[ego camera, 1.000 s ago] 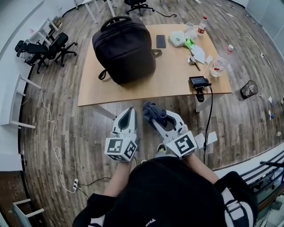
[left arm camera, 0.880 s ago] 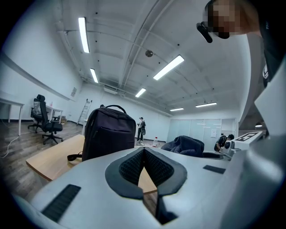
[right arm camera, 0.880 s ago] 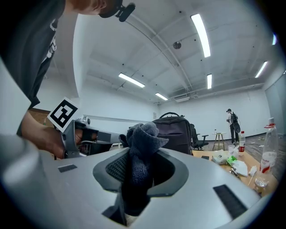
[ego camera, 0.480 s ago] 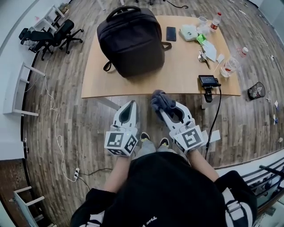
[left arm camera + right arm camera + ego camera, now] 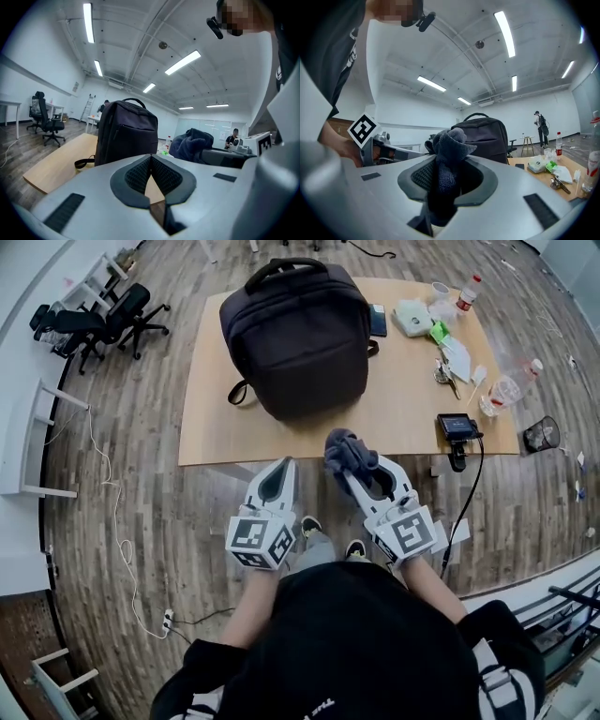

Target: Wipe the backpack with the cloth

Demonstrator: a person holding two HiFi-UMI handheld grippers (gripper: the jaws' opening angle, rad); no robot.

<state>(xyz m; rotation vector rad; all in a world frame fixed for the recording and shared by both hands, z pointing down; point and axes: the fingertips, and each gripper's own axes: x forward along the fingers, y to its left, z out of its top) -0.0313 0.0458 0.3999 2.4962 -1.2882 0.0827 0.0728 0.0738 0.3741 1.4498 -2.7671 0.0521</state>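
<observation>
Head view: black fabric backpack (image 5: 300, 338) stands on the far-left part of the light wooden table (image 5: 281, 442); both grippers are at its near edge.
Left gripper view: left gripper (image 5: 151, 159) jaws pressed together, empty.
Right gripper view: right gripper (image 5: 446, 164) clenched on bunched dark-blue cloth (image 5: 449, 140).

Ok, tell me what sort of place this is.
Probably an open-plan office or workshop: black wheeled office chairs, a pale wooden table on a wood-plank floor, and long white ceiling strip lights.
</observation>
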